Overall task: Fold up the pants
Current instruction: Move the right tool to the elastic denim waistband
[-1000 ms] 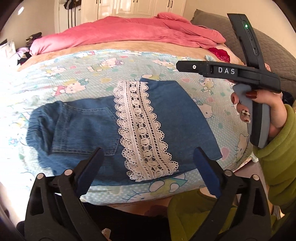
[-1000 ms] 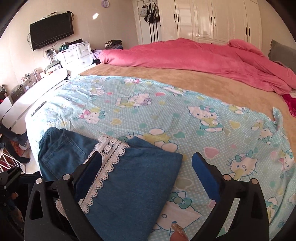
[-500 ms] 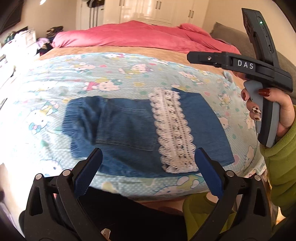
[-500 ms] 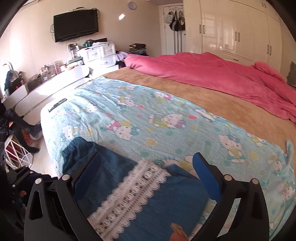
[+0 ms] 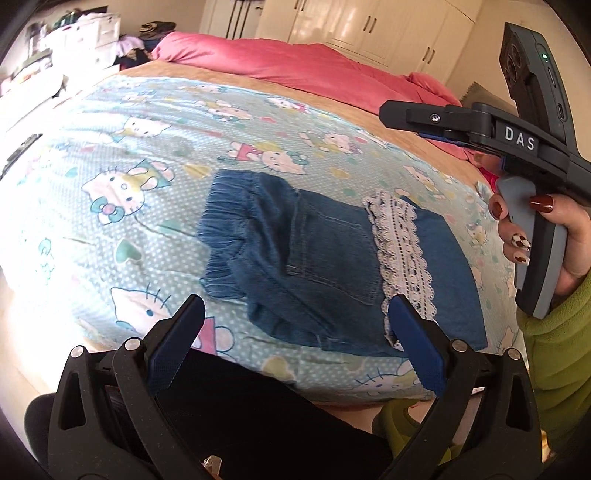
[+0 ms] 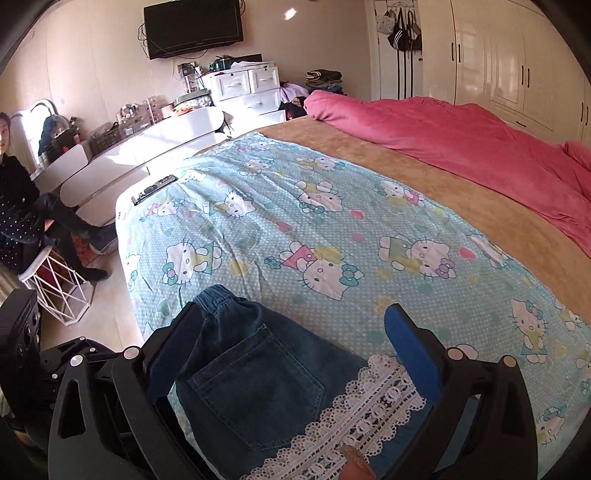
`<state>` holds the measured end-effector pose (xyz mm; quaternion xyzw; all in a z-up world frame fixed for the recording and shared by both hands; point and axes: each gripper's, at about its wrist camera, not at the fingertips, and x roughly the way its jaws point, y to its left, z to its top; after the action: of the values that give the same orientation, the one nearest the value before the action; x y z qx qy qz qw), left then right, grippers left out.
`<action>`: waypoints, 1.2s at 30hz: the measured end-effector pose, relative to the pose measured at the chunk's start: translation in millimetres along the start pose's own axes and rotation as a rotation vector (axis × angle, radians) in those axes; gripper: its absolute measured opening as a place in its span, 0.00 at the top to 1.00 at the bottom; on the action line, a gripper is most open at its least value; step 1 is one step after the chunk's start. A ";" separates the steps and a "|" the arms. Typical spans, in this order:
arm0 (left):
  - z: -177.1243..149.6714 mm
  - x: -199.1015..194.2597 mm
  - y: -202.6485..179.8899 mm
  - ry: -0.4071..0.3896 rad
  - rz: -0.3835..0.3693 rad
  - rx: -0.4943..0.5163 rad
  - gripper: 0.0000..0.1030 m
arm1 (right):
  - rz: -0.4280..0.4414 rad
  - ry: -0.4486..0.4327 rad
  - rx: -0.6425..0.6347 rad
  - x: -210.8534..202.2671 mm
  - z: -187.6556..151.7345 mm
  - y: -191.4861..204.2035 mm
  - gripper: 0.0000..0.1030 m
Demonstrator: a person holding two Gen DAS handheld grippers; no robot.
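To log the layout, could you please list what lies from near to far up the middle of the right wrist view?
Folded denim pants → cartoon-print blue sheet → tan blanket → pink duvet → white wardrobe.

One pair of pants (image 5: 325,258), two grippers, one pink duvet (image 6: 461,140), one television (image 6: 193,27)

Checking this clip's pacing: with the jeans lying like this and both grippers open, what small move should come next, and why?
Probably lower the left gripper toward the elastic waistband to fold it over. The jeans are already folded, lace hem on top, and the right gripper hangs open above them, holding nothing.
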<state>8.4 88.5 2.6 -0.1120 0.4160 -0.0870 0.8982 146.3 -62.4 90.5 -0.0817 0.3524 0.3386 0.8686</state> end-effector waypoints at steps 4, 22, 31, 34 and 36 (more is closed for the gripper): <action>-1.1 4.1 15.7 0.006 -0.002 -0.044 0.09 | 0.014 0.026 -0.018 15.3 4.1 7.5 0.04; -6.8 29.9 55.4 0.044 -0.136 -0.221 0.09 | 0.235 0.295 -0.075 108.1 14.2 31.2 0.05; -2.5 54.7 42.0 0.080 -0.160 -0.232 0.09 | 0.311 0.438 -0.147 155.5 15.0 41.1 0.06; -2.4 61.8 39.8 0.081 -0.154 -0.225 0.09 | 0.335 0.460 -0.178 162.0 13.0 47.2 0.06; -1.4 62.8 40.0 0.082 -0.153 -0.225 0.09 | 0.351 0.478 -0.173 168.4 11.9 49.8 0.10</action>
<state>50.0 111.1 -54.9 -0.2398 0.4496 -0.1124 0.8531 208.8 69.3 -8.4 -0.1703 0.5255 0.4834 0.6791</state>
